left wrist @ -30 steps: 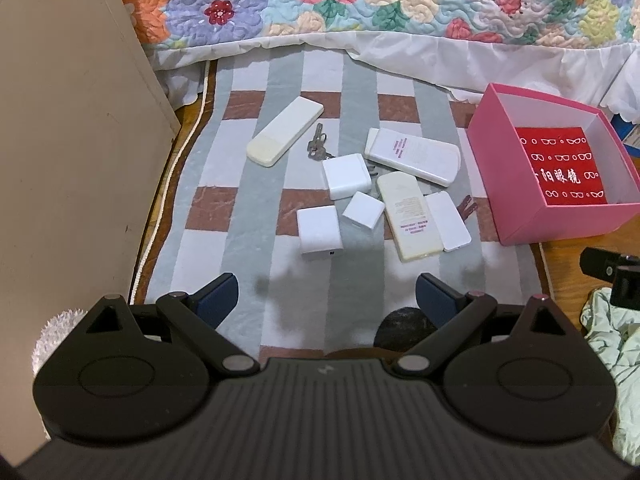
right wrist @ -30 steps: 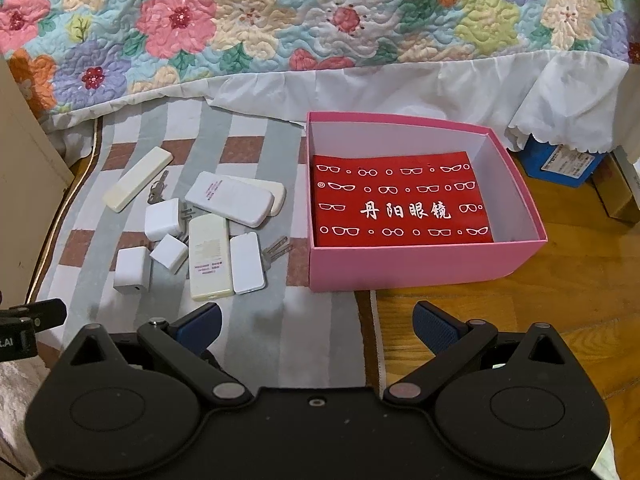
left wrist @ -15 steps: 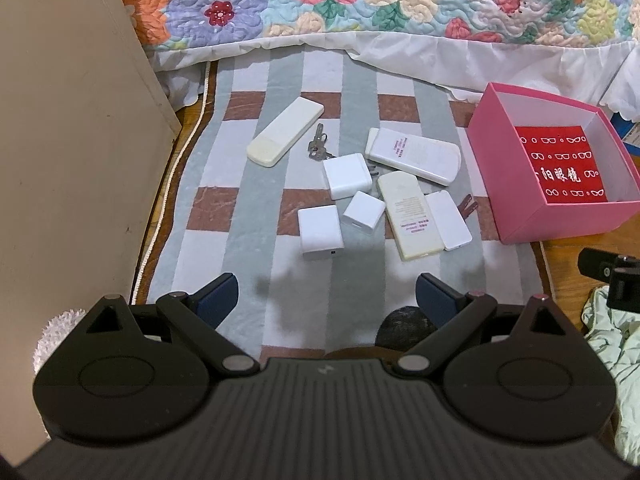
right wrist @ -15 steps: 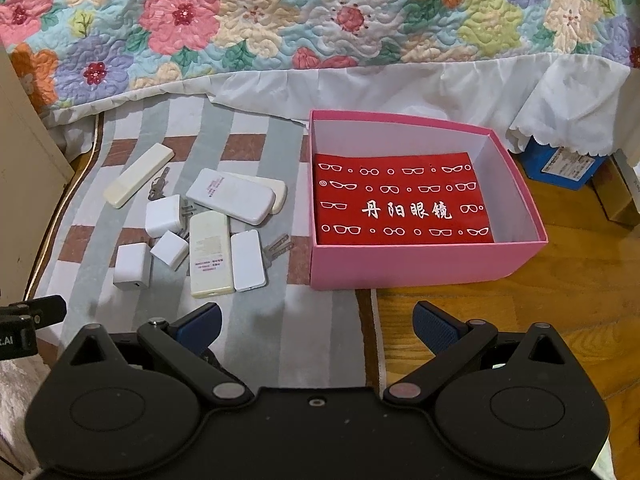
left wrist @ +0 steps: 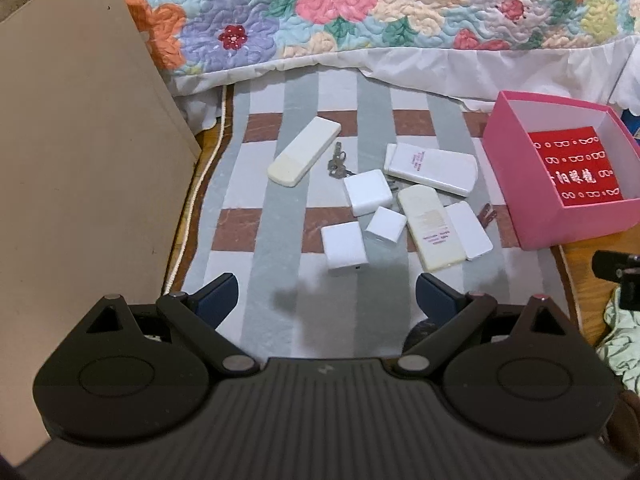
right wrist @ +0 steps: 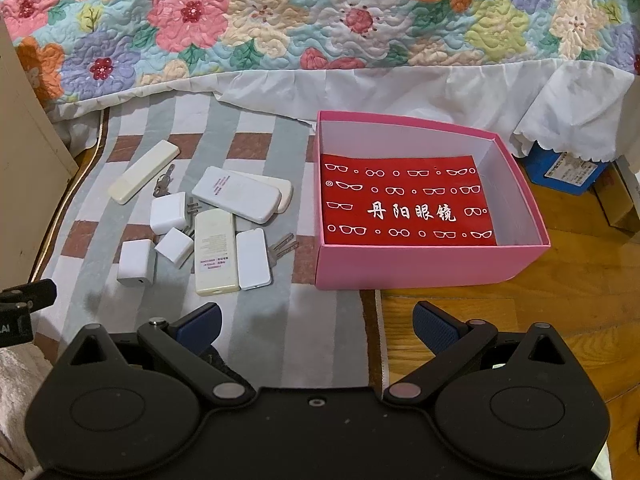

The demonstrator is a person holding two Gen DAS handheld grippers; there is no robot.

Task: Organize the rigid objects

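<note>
On a checked rug (right wrist: 280,312) of grey, white and brown beside a bed, a cluster of small white plastic things lies loose. My left gripper (left wrist: 326,294) hovers over the rug's near end, its jaws spread wide and holding nothing. My right gripper (right wrist: 316,320) hangs over the rug's right edge, where it meets wooden floor (right wrist: 560,320); its jaws are also wide apart and empty.

Farthest left in the cluster lies a long cream remote control (right wrist: 144,177), tilted, with a bunch of keys (right wrist: 162,185) just beside it. Nearer me sit three white charger blocks: a large one (right wrist: 168,213), a small tilted one (right wrist: 174,245), and one standing apart at the front left (right wrist: 136,263). To their right, a cream remote with printed text (right wrist: 214,253) lies touching a slim white case (right wrist: 253,253); a second key (right wrist: 284,245) pokes out from beside that case. Behind them a white remote (right wrist: 236,195) lies across another cream one.

Right of the cluster stands an open pink box (right wrist: 420,268), lined with a red sheet (right wrist: 404,208) printed with white eyeglasses and Chinese characters. A floral quilt (right wrist: 320,12) hangs behind everything.
</note>
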